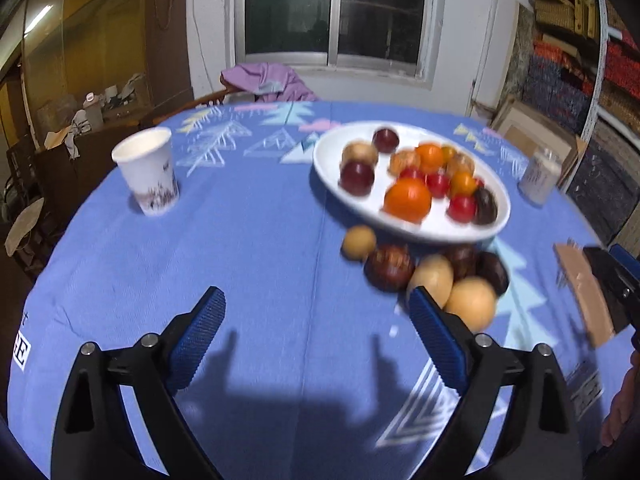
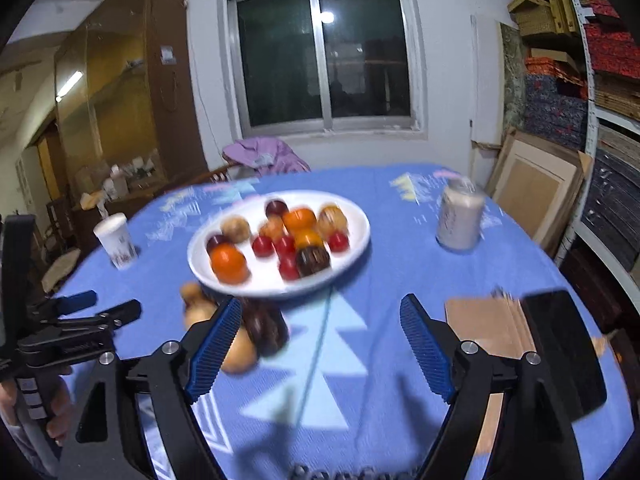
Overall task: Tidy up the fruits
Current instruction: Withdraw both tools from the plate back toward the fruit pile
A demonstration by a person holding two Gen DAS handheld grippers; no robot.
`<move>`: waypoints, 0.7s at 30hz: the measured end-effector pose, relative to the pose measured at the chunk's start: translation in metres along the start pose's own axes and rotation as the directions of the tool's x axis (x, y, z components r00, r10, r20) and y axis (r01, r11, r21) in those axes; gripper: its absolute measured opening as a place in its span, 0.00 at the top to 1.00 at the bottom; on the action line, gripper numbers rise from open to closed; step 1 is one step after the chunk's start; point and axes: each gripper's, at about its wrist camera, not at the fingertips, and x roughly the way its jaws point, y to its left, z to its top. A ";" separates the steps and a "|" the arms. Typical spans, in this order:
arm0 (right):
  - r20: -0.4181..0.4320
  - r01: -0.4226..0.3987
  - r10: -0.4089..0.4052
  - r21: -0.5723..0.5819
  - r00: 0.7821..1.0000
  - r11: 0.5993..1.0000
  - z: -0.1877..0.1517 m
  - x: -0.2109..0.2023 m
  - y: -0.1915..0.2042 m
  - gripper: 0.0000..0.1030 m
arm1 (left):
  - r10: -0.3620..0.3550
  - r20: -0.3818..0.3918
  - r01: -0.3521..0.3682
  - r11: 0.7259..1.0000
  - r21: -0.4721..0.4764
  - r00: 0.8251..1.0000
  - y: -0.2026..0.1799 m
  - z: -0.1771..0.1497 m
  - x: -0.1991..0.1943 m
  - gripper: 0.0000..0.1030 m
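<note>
Two claws: left claw (image 1: pixel 314 334) and right claw (image 2: pixel 322 350) stood wide apart, empty.
Plate (image 1: pixel 404 228): gathered most fruit.
Loose fruits (image 1: pixel 424 270): lay beside its rim on the tabletop (image 1: pixel 248 240), likely unsorted.

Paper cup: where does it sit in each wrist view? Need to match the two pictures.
Left wrist: the paper cup stands upper left on the blue tablecloth, well left of the white plate.
Right wrist: the paper cup is small at mid left, again left of the white plate, above the other gripper.
Shared landmark: the white plate of fruit, with the window behind it.
</note>
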 end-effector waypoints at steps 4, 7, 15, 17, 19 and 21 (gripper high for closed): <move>-0.020 0.025 -0.025 -0.009 0.999 1.000 -0.006 0.009 0.000 0.19 | 0.016 0.017 -0.017 0.999 0.040 1.000 -0.008 -0.011 0.002 0.12; -0.038 0.022 -0.022 -0.015 0.999 1.000 -0.009 0.012 0.001 0.19 | 0.000 0.028 -0.002 0.997 0.075 1.000 -0.016 -0.015 0.002 0.12; -0.039 0.020 -0.019 0.017 0.999 1.000 -0.007 0.011 -0.003 0.17 | -0.042 0.022 0.040 0.996 0.085 0.999 -0.029 -0.003 0.019 0.12; -0.045 0.018 -0.017 0.027 0.999 0.999 -0.006 0.011 -0.005 0.17 | -0.070 0.017 0.068 0.994 0.081 0.997 -0.031 0.002 0.023 0.12; -0.050 0.016 -0.014 0.040 0.999 0.999 -0.006 0.012 -0.007 0.17 | -0.098 0.015 0.096 0.992 0.078 0.995 -0.033 0.006 0.028 0.13; -0.056 0.008 -0.005 0.051 0.998 0.999 -0.005 0.012 -0.008 0.17 | -0.107 0.011 0.106 0.991 0.080 0.994 -0.036 0.009 0.032 0.16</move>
